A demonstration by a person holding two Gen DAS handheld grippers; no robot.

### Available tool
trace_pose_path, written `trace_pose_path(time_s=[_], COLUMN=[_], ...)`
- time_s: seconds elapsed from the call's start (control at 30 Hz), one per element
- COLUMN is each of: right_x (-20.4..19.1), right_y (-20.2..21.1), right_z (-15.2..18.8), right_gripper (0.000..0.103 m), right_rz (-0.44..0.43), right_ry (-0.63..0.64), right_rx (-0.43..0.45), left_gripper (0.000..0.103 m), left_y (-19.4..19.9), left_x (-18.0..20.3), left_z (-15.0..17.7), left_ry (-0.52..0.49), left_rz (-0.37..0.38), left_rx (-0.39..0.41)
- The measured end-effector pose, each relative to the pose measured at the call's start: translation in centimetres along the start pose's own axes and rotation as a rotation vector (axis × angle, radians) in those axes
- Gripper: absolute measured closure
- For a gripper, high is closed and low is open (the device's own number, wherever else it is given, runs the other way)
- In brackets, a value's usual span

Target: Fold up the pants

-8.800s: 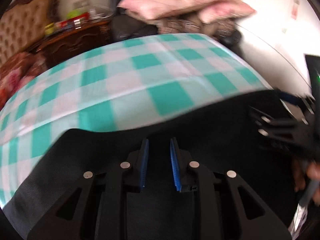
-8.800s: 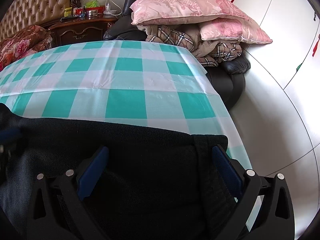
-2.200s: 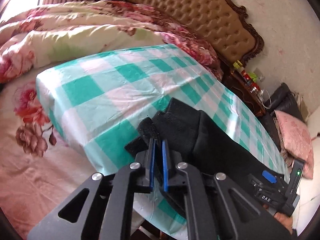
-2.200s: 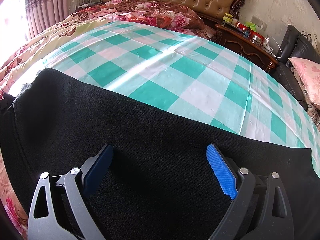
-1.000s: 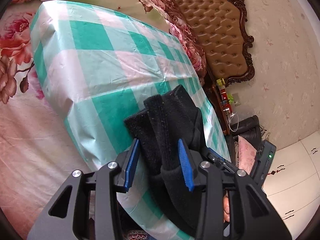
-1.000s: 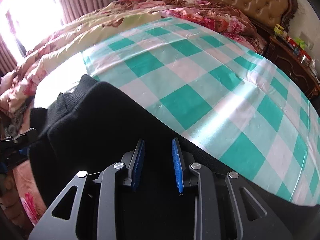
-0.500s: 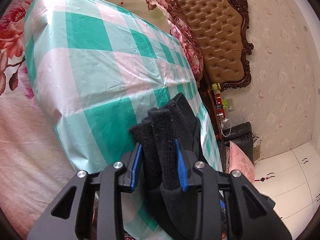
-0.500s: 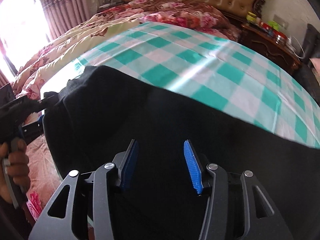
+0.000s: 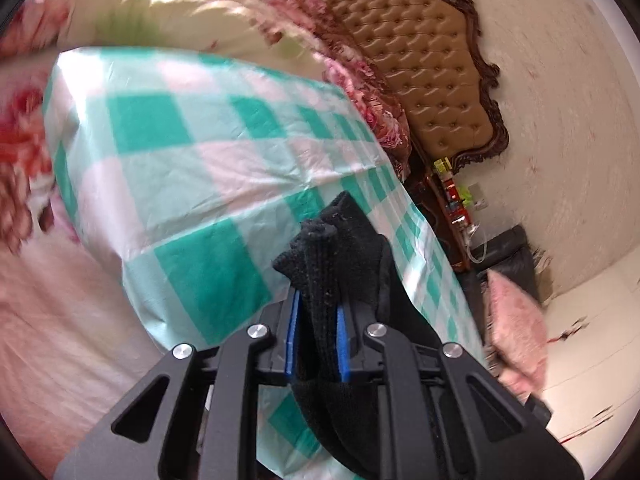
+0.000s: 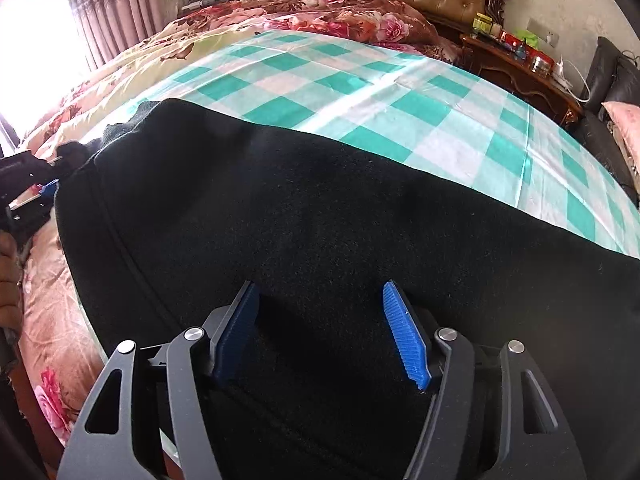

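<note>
One pair of black pants [image 10: 320, 208] lies along the near edge of the checked cloth [image 10: 360, 80], thick and fuzzy, its left end bunched into ribbed folds. The left tool [image 9: 316, 340] is clamped narrow on that bunched end [image 9: 324, 256], lifted just off the cloth's corner. The right tool [image 10: 320, 328] rests over the middle of the pants, its two blue pads spread wide with nothing between them. Beyond the pants most of the cloth lies bare up to the flowered quilt [image 10: 320, 12].

No legible text, labels, brands or numbers in either view.
</note>
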State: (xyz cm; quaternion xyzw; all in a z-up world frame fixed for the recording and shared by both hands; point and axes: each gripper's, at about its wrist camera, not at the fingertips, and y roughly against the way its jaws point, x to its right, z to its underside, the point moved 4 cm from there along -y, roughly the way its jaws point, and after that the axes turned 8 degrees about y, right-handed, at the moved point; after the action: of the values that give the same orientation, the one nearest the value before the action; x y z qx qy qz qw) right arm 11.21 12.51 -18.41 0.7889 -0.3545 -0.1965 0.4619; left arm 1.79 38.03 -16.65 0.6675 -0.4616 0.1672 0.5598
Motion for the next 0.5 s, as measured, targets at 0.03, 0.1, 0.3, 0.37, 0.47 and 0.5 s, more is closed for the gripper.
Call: trace_pose_path(time_s=[0.03,0.1,0.3,0.37,0.47,0.5], right_x=[0.4,1.3,8.1,10.5,13.8,14.3], right_y=[0.3,1.0,3.8,5.0,7.1,7.3], right_z=[0.0,-0.1,1.3,2.2,4.0,4.4], right_gripper=[0.03,0.024,0.017,0.016,0.016,0.016], right_rz=[-0.047,-0.121,-0.397,-0.425,-0.532,-0.564], right_ry=[-0.029,-0.084,-0.375,-0.437,-0.546,-0.573], right_rx=[0.003,0.012,0.026,0.043,0.089,0.097], left_gripper=[0.088,0.09,0.092,0.092,0.092,0.092], left_y=[0.5,1.5,1.6,0.4,-2.0,-2.9], left_x=[1.2,4.6,16.8,19.5,20.2,19.8], left_z=[0.3,1.5,12.3,18.5,27.1,29.2], left_ry=[-0.055,-0.211,-0.843,-1.076,-1.363,-1.432], left_rz=[-0.021,-0.088,-0.253,-0.282,-0.294,-0.303], left_rx=[0.02,0.075,0.227,0.269,0.308,0.303])
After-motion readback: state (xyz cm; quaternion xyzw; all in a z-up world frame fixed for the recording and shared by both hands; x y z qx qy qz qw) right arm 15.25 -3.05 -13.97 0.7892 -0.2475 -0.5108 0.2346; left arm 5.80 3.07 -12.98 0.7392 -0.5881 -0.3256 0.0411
